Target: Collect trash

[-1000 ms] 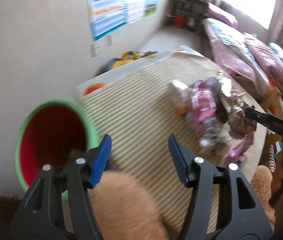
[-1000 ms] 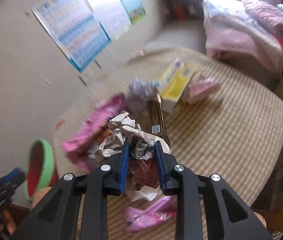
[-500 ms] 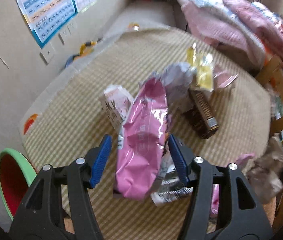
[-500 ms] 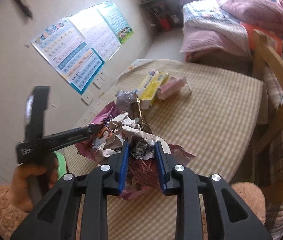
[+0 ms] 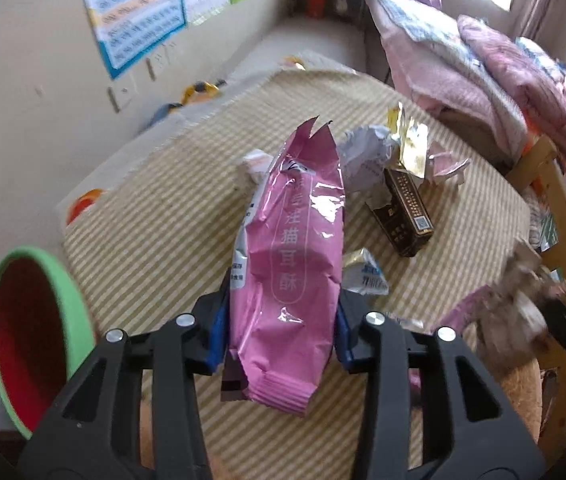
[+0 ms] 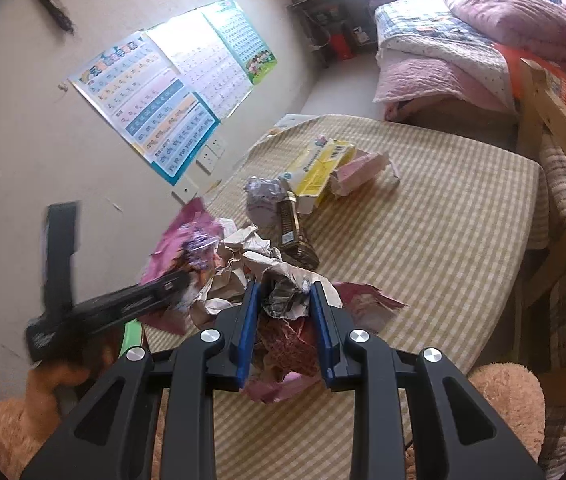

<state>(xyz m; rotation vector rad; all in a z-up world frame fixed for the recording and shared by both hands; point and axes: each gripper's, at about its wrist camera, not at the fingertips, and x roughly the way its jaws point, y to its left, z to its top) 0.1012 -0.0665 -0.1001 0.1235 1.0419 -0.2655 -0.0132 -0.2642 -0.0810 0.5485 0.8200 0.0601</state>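
Note:
My left gripper point(image 5: 281, 328) is shut on a long pink snack bag point(image 5: 295, 248) and holds it above the striped table point(image 5: 155, 216). My right gripper point(image 6: 285, 324) is shut on a bundle of crumpled paper and wrappers point(image 6: 283, 300), a little above the table point(image 6: 423, 216). The bundle also shows blurred at the right of the left wrist view point(image 5: 523, 280). The left gripper with the pink bag shows blurred in the right wrist view point(image 6: 115, 308). A bin with a green rim and red inside point(image 5: 23, 332) stands left of the table.
Loose trash lies mid-table: a dark box point(image 5: 403, 212), a crumpled white paper point(image 5: 363, 156), a gold wrapper point(image 5: 409, 144), a small silver packet point(image 5: 363, 276), a yellow carton point(image 6: 319, 168). A wooden chair point(image 6: 555, 152) and a bed point(image 6: 463, 40) are at the right.
My left gripper swung from the bin to the pink bag, closed on it and lifted it. My right gripper kept its bundle and rose slightly.

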